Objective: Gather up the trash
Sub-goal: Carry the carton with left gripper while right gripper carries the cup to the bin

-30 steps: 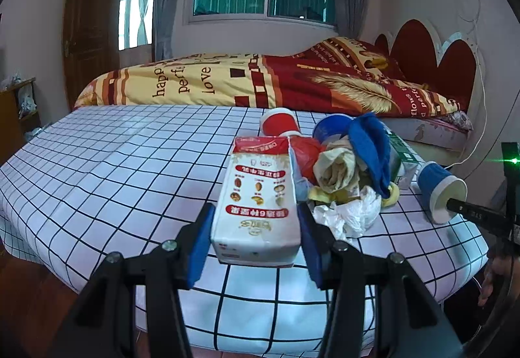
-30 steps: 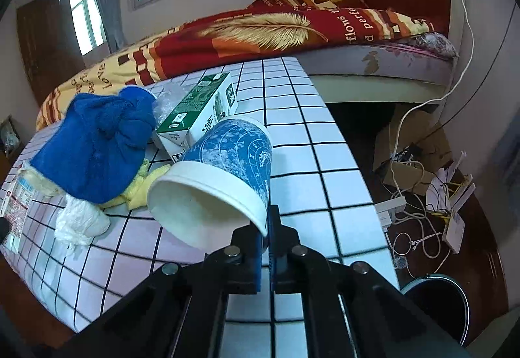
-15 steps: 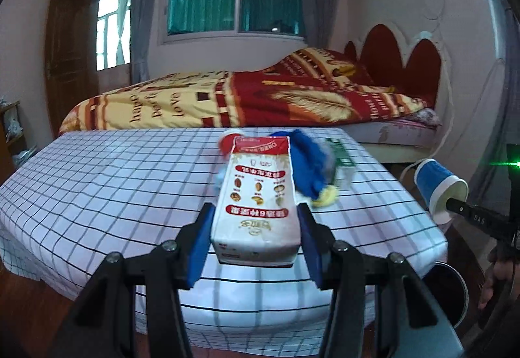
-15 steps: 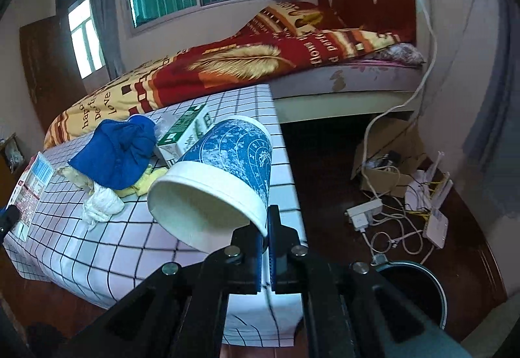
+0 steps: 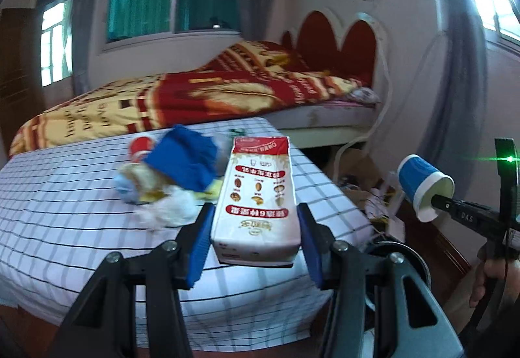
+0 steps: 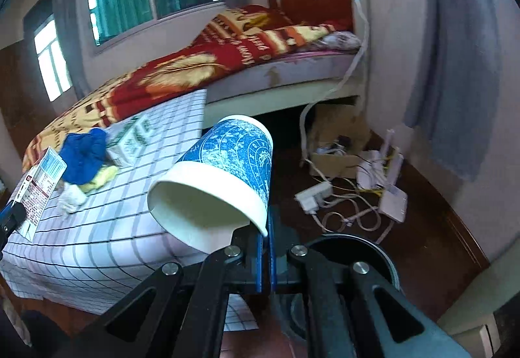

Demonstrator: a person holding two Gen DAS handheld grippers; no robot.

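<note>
Left hand-held gripper (image 5: 255, 229): blue pads clamped on both sides of a white-and-red drink carton (image 5: 256, 202), held in the air above the near edge of the surface (image 5: 65, 211), a table under a black-grid white cloth.

Right hand-held gripper (image 6: 267, 247): fingers pinched together on the rim of a blue patterned paper cup (image 6: 224, 176), tilted with its mouth toward the camera, off the surface and above a round black bin (image 6: 367, 254) on the floor.

On the surface: blue cloth (image 5: 183, 159), crumpled white and yellow wrappers (image 5: 169, 205), red cup (image 5: 140, 145), green-and-white carton (image 6: 131, 140).

Behind: bed with red-and-yellow quilt (image 5: 195, 98).
</note>
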